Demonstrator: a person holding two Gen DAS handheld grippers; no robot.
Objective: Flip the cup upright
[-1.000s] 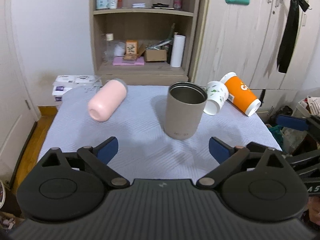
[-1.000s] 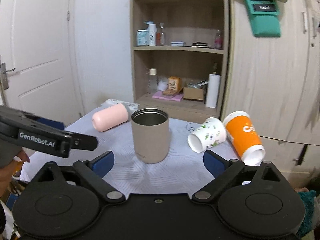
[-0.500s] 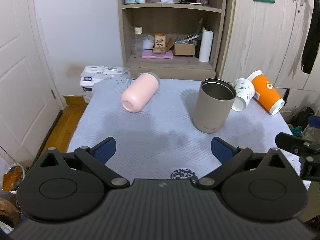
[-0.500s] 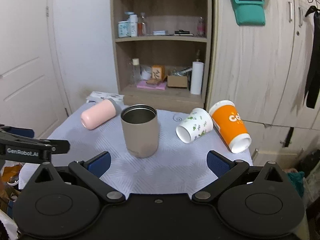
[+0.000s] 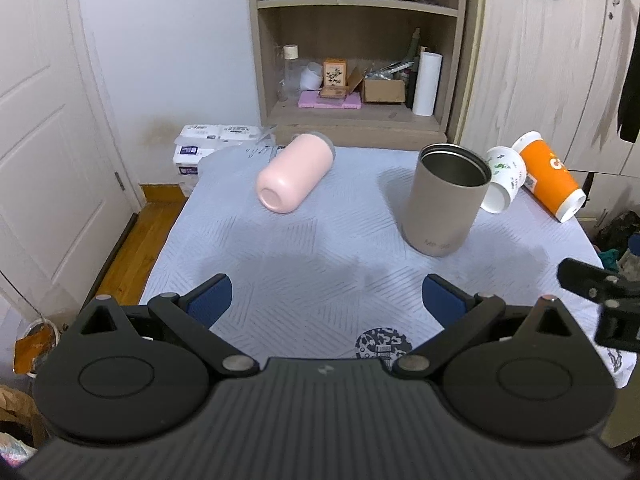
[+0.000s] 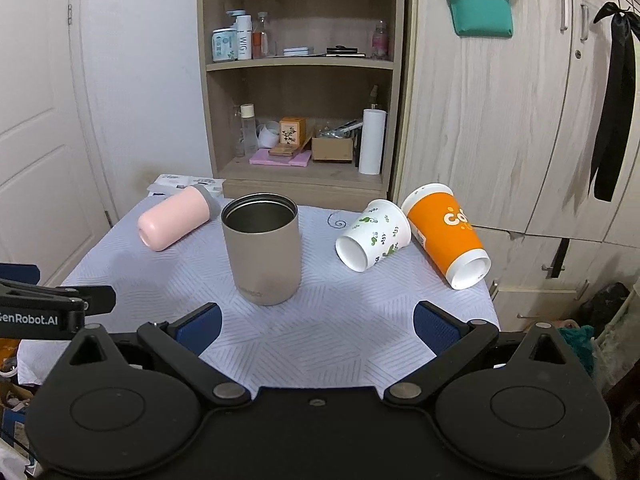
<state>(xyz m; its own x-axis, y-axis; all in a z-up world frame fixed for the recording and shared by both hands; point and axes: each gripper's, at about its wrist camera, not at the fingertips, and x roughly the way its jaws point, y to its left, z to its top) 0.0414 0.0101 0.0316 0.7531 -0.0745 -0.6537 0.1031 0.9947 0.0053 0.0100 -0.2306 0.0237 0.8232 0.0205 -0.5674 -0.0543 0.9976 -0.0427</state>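
Jaws of left gripper (image 5: pixel 326 294) spread wide, nothing between the blue pads; same for right gripper (image 6: pixel 316 322), wide and empty. Both held back over the near edge of the table (image 6: pixel 320 344), clear of every cup.

Taupe steel tumbler (image 6: pixel 262 248) standing upright, mouth up, near table centre; at 12 o'clock from the right gripper, at 1 o'clock from the left. Judged as the flip already done for this one.

Three cups on their sides, judged as what is left:
- pink cup (image 5: pixel 294 178), at 10 o'clock from the tumbler in the right view, base toward camera, grey rim end toward the shelf.
- white leaf-print paper cup (image 6: pixel 374 234), at 2 o'clock from the tumbler, open mouth toward camera.
- orange paper cup (image 6: pixel 446 236), just beside the white one at the table's right edge, mouth toward camera, close to the drop-off.

Whether the white and orange cups touch: cannot tell.

Obstructions: tumbler partly in front of the white cup from the left view; paper cups crowd each other, little room for a finger between them. Pink cup apart, open approach.

Beyond table: wooden shelf unit (image 6: pixel 300 80) with bottles, box, paper roll; wardrobe doors (image 6: pixel 500 120) at right; tissue packs (image 5: pixel 216 144) on floor at left.
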